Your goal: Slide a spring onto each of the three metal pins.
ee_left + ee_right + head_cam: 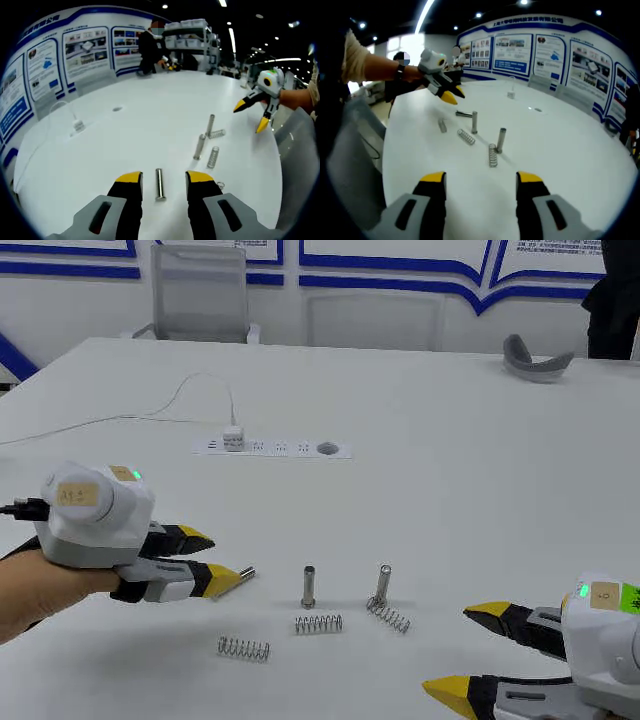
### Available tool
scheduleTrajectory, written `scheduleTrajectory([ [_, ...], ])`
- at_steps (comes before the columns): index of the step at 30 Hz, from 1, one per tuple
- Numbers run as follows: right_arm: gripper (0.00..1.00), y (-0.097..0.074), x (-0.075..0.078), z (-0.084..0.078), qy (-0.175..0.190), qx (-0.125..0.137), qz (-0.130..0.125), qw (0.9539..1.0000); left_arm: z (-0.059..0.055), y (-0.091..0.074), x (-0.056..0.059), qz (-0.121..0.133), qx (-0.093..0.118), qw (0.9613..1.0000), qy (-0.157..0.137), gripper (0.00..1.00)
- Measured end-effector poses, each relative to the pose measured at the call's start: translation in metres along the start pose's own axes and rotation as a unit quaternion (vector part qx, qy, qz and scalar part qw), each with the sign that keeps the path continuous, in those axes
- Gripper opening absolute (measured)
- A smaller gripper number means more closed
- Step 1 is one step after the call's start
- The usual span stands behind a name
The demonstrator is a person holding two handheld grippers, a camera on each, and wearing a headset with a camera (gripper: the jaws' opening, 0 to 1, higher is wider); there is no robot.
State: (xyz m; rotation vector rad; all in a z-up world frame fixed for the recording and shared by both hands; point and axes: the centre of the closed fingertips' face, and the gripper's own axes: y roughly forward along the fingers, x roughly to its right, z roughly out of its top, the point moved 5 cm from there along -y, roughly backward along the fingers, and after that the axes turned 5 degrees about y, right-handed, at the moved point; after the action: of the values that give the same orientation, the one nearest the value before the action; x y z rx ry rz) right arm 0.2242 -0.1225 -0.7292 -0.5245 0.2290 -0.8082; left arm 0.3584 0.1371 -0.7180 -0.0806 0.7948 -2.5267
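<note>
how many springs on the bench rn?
3, all lying loose on the white table: one small coiled metal spring on the left, one in front of the middle upright metal pin, one beside the right upright pin.

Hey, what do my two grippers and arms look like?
The left gripper and right gripper match: white-grey housings, black tongs with yellow tips, tan stickers, green lights. A black cable leaves the left one. A cream sleeve and dark wristband show on the left arm.

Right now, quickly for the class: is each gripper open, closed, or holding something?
Left gripper: open; a pin lies by its fingertips, ungripped.
Right gripper: open, holding nothing.
</note>
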Motion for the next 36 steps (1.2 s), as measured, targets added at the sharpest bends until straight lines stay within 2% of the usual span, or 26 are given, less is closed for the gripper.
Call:
scheduleTrajectory([
  [9,0.58,0.002,-0.003,0.000,0.000,0.000,0.002,1.0000,-0.001,0.012,-0.005,-0.002,-0.027,0.9996,0.001,0.28],
  [15,0.58,0.002,-0.003,-0.001,0.001,-0.002,0.002,1.0000,-0.005,0.021,-0.006,-0.006,-0.052,0.9986,0.013,0.24],
  [19,0.58,0.003,-0.004,-0.002,0.001,-0.003,0.003,1.0000,-0.008,0.027,-0.009,-0.008,-0.063,0.9979,0.010,0.23],
  [36,0.58,0.003,-0.003,-0.004,-0.002,-0.007,0.000,1.0000,-0.012,0.046,-0.001,-0.027,-0.109,0.9935,0.018,0.18],
])
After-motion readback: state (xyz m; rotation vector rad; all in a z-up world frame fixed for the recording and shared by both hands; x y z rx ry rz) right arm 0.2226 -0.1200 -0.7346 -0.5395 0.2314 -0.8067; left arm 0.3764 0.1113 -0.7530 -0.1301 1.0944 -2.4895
